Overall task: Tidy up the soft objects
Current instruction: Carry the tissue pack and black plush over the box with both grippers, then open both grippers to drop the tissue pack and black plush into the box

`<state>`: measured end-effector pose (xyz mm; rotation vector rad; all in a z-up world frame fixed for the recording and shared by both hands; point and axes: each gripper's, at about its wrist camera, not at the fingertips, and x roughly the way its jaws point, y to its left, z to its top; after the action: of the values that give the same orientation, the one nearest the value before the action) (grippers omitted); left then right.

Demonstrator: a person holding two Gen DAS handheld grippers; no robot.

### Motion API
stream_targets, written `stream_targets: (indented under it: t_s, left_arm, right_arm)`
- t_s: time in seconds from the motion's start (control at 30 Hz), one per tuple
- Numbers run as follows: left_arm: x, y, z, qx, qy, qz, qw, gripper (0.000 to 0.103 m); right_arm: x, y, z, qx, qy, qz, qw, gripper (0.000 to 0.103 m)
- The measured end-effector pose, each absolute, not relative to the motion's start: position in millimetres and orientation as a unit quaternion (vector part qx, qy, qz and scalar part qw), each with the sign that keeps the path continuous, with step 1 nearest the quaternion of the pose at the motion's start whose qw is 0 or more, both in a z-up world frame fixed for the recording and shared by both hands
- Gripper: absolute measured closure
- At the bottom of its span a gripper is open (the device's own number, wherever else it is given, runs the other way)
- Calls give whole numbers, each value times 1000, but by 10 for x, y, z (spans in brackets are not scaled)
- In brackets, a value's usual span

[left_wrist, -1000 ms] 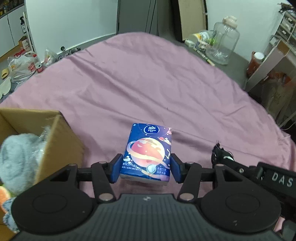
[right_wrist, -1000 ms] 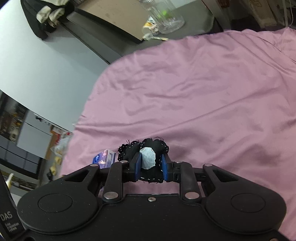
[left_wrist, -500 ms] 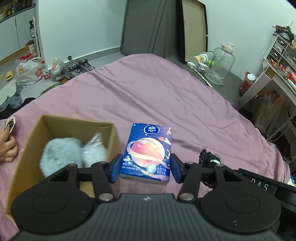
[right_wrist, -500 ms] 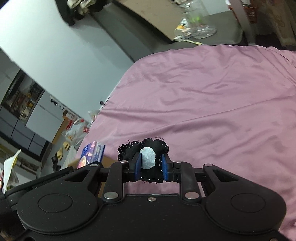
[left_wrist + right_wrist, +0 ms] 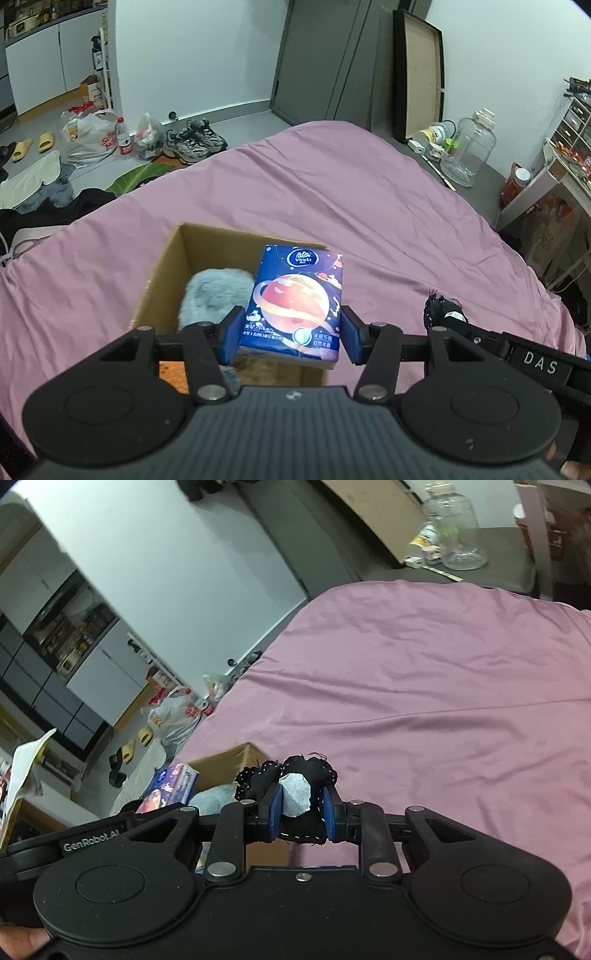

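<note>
My left gripper (image 5: 290, 334) is shut on a blue tissue pack (image 5: 295, 302) printed with a planet, held above the right part of an open cardboard box (image 5: 162, 273). Inside the box lies a grey fluffy soft item (image 5: 214, 291). My right gripper (image 5: 300, 814) is shut on a small black fabric piece with a white label (image 5: 295, 794). In the right wrist view the box (image 5: 225, 764), the grey fluffy item (image 5: 214, 797) and the tissue pack (image 5: 168, 784) show at lower left. The black fabric piece (image 5: 439, 312) also shows at the right of the left wrist view.
The box stands on a bed with a pink sheet (image 5: 332, 192). Beyond the bed's left edge the floor holds plastic bags (image 5: 88, 136), shoes (image 5: 194, 142) and slippers (image 5: 33, 146). A clear jar (image 5: 467, 151) stands past the far right corner.
My left gripper has swung left and up, bringing the tissue pack from over the sheet to above the box. My right gripper has followed toward the box with the black fabric piece.
</note>
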<state>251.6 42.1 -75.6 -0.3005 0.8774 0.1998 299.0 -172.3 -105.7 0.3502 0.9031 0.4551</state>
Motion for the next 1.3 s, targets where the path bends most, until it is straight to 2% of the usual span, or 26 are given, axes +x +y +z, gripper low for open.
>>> stream_targets:
  t_s: [0.73,1.0,1.07,1.3]
  left_arm:
    - [2109,1038,-1037,-184,452,124,864,50]
    - [2090,1147,-1029,-190,451,130,862,50]
    - [2099,1162,-1024,-191,451,130,862,50]
    - [2153,1131,-1029,-191,454,128,861,49]
  right_arm:
    - [2773,-993,-971,119,424,281,853,79]
    - [2748,-843,-1049,114,443,307,835,66]
    - [2757,-874,-1044,118,444,303,835,59]
    - [2782,-949,-1061,127,448,293,835,59]
